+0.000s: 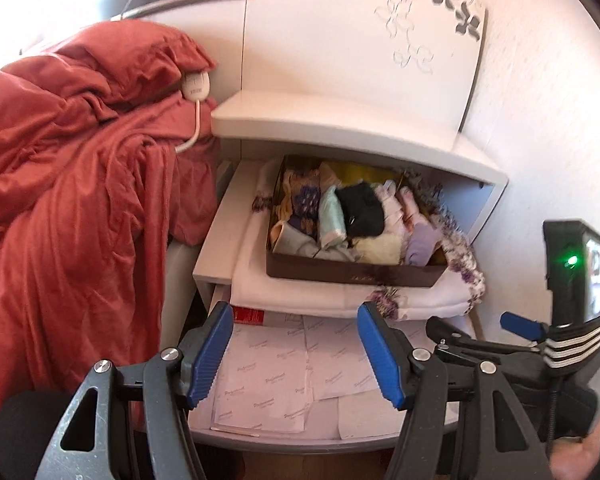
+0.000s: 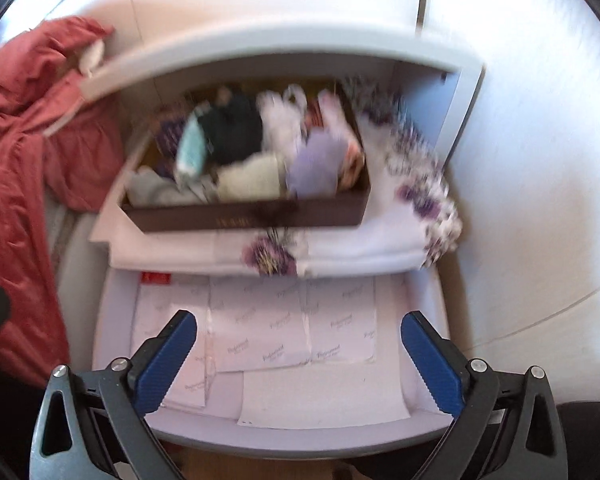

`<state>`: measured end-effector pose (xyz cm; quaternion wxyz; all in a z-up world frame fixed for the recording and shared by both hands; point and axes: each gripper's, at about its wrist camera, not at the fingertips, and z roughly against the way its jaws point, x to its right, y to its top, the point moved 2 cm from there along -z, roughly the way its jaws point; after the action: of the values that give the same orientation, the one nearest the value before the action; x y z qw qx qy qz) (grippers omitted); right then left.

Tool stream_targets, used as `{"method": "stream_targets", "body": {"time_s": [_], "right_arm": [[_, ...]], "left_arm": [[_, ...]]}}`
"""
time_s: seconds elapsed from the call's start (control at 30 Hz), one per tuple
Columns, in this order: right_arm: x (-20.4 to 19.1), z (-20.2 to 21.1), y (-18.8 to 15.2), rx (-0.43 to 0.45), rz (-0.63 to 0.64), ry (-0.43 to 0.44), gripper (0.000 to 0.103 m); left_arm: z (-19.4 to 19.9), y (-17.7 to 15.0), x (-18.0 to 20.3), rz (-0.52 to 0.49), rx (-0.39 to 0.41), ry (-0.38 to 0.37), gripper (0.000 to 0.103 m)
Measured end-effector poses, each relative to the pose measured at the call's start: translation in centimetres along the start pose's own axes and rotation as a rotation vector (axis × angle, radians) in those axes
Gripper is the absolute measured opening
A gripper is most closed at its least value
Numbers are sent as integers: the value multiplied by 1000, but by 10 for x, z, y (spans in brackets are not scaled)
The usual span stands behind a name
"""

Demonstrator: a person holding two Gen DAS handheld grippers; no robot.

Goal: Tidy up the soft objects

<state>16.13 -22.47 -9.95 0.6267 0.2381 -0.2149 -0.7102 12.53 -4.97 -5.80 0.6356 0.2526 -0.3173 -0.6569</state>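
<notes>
**Stock check: bedside unit, both grippers empty**

Left wrist view. My left gripper point(image 1: 298, 354) has its jaws parted fairly wide with nothing between the blue pads; it hangs over the open lower drawer point(image 1: 204, 434), which is lined with printed white sheets point(image 1: 272, 380). Above it, the open upper drawer point(image 1: 204, 260) carries a folded white cloth with purple flowers point(image 1: 456, 264), and on that cloth stands a brown box point(image 1: 352, 274) packed with small soft items: a black piece point(image 1: 360, 210), a mint one point(image 1: 332, 220), a lilac one point(image 1: 422, 242), a cream one point(image 1: 380, 250). The white top shelf point(image 1: 340, 132) overhangs the rear of the box, so free room is toward the front edge. A rust-red duvet point(image 1: 60, 168) crowds the unit's left side; a white corded controller point(image 1: 196, 85) lies on it. At the right edge I see my right gripper point(image 1: 480, 328), close beside the left one.

Right wrist view, blurred. My right gripper point(image 2: 298, 360) stands fully apart, holding nothing, above the lower drawer point(image 2: 300, 438). The brown box point(image 2: 244, 216) sits just beyond, its front wall near the edge of the folded cloth point(image 2: 380, 252). A white wall point(image 2: 540, 200) closes off the right; the duvet point(image 2: 16, 184) the left.
</notes>
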Motion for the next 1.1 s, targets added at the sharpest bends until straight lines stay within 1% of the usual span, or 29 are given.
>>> {"method": "stream_targets", "body": {"time_s": [0.17,0.3,0.4,0.57,0.67,0.7,0.73,0.77,0.87,0.97,1.1], "right_arm": [[-6,63,21,124,33,-31,103],[-8,105,28,210,43,-52,103],[-9,131,27,257,40,-64,103],[-12,173,20,374,43,-109,103],[-12,192,16,432,35,-106,103],[-13,195,16,446,38,-113,103],[-14,198,15,460,42,-123,103],[-14,199,14,467,42,-125,103],[-14,199,13,477,32,-116,103],[-14,192,9,465,32,-112,103],[-16,183,2,453,40,-112,103]], "left_arm": [[39,13,3,6,86,-11,65],[66,21,3,9,143,-3,65],[83,23,3,12,172,22,65],[104,25,3,13,196,57,65],[116,25,5,22,226,81,67],[119,25,5,26,237,94,72],[122,25,5,33,249,111,75],[125,24,5,40,263,124,75],[126,23,4,56,277,132,75],[120,19,2,71,252,129,75],[105,11,-3,96,198,120,75]]}}
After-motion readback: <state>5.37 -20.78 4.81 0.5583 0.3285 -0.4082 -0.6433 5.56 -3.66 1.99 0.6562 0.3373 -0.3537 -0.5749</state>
